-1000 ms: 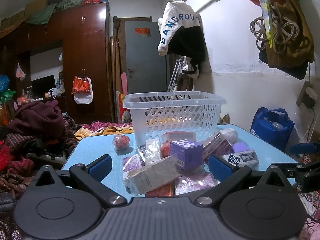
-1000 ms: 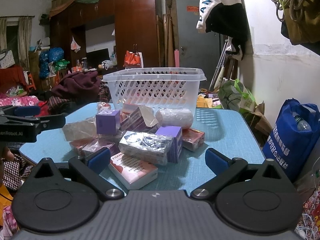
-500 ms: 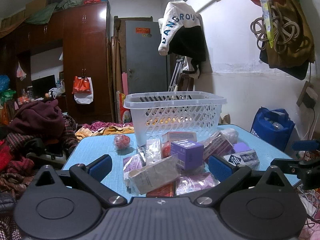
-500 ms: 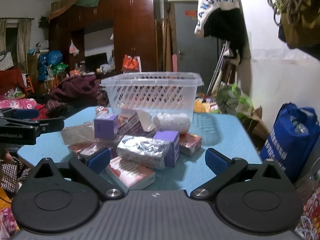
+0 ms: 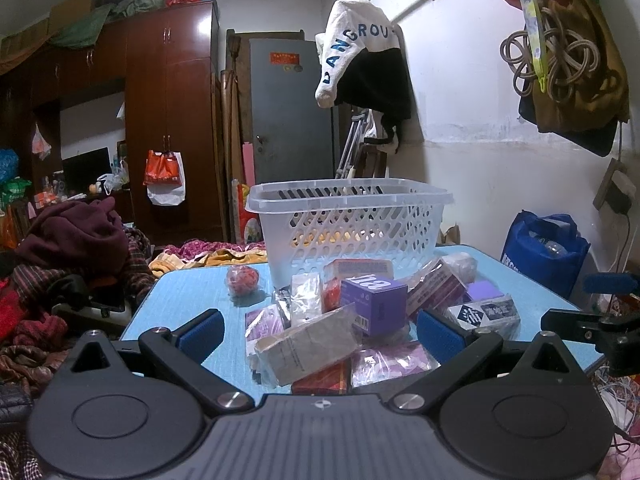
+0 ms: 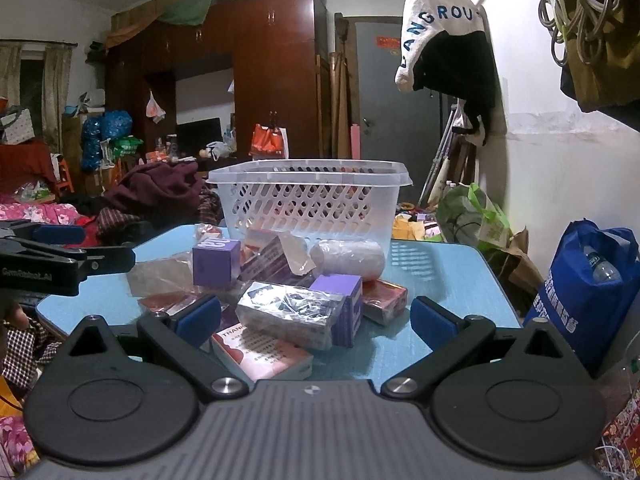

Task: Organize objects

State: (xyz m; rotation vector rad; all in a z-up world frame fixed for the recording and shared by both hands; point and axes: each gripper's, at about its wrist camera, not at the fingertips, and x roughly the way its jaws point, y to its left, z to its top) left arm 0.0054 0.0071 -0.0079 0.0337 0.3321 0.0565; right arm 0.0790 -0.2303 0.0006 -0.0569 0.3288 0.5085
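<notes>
Plastic, white and slotted: the basket stands upright at the far side of the blue table, apparently empty through its lattice (its floor is not visible). A heap of boxes and packets lies in front of it, some touching its near wall; none appears to have gone in yet.

Left gripper: fingers spread wide, holding nothing, low before the heap. Right gripper: likewise spread and empty, facing the heap from the other side.

Risks noted:
- Items overlap. The grey wrapped packet leans on others; lifting it may drag or topple its neighbours.
- The foil-wrapped box rests on the pink box, which sits near the table's front edge and could be knocked off.
- Film wrappers look slick and loose; a pinch may catch film only and let the contents slip.
- The red ball and the white roll would likely roll if nudged.
- Both grippers work one heap, so a collision is possible.
</notes>
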